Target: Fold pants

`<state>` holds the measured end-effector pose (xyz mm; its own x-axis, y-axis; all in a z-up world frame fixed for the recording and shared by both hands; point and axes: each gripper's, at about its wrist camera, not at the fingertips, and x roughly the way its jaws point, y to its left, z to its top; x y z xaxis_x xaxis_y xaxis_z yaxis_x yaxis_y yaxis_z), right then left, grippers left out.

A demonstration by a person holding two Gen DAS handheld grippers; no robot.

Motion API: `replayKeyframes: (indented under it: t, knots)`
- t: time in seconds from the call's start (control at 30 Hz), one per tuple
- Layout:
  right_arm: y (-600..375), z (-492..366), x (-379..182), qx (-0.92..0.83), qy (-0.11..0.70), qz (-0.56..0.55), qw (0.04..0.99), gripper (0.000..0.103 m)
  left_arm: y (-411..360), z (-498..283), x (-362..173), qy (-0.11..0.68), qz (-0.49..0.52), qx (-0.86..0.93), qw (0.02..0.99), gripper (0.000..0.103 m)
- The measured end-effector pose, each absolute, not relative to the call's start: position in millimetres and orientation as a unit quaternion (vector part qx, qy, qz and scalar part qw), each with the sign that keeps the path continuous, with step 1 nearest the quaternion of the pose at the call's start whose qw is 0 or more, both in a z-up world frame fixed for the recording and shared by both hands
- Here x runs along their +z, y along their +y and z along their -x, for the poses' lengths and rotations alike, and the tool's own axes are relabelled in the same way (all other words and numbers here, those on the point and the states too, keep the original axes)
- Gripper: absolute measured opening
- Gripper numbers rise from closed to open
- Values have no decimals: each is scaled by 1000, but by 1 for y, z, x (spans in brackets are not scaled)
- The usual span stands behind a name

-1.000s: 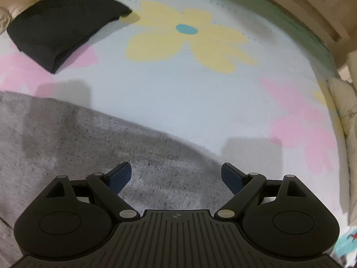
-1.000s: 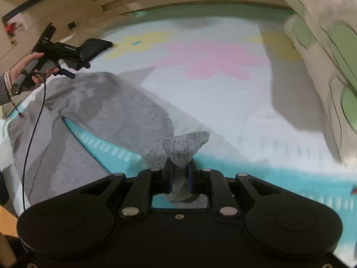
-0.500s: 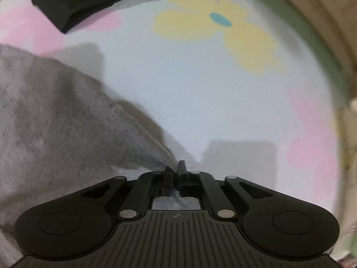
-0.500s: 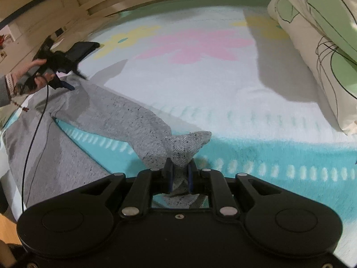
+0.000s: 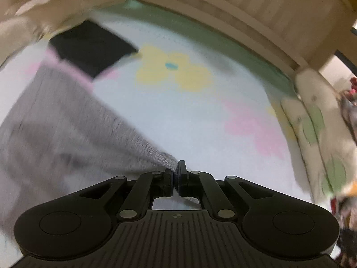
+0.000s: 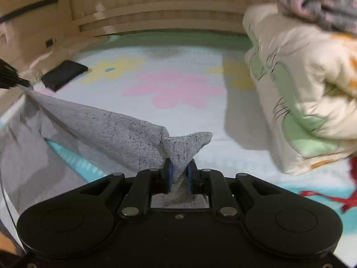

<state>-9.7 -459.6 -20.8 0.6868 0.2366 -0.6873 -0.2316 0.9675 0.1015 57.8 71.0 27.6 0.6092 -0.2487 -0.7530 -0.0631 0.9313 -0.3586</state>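
The grey speckled pants point(image 6: 107, 131) hang stretched above a flowered bedspread point(image 6: 174, 89). My right gripper point(image 6: 179, 174) is shut on the ribbed cuff of one leg point(image 6: 185, 147), which sticks up between the fingers. My left gripper point(image 5: 176, 172) is shut on the pants' edge point(image 5: 160, 156); the grey cloth point(image 5: 55, 134) trails away to the left, blurred by motion. In the right wrist view the left gripper point(image 6: 11, 78) shows at the far left, holding the other end of the taut cloth.
A folded black garment point(image 5: 91, 47) point(image 6: 64, 73) lies at the back left of the bed. A rolled cream and green quilt point(image 6: 301, 93) point(image 5: 321, 138) lies along the right side. A wooden bed frame point(image 6: 156, 15) runs behind.
My left gripper closed on the pants' edge and lifted it off the bed. Both grippers rose, and the pants now hang stretched between them. The right stayed shut on the cuff.
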Motion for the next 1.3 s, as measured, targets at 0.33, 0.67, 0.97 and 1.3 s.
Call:
replayKeyframes:
  t: [0.33, 0.67, 0.97, 1.3]
  knots:
    - [-474, 63, -58, 120, 509, 27, 852, 66, 99, 14, -84, 555, 198, -22, 808, 3]
    - [-493, 27, -72, 21, 610, -206, 765, 70, 93, 16, -87, 546, 192, -22, 815, 3]
    - [-486, 64, -106, -59, 613, -294, 731, 64, 89, 24, -93, 545, 186, -20, 818, 3]
    - [-474, 65, -111, -87, 610, -289, 733, 64, 79, 27, -94, 542, 164, -24, 824, 3]
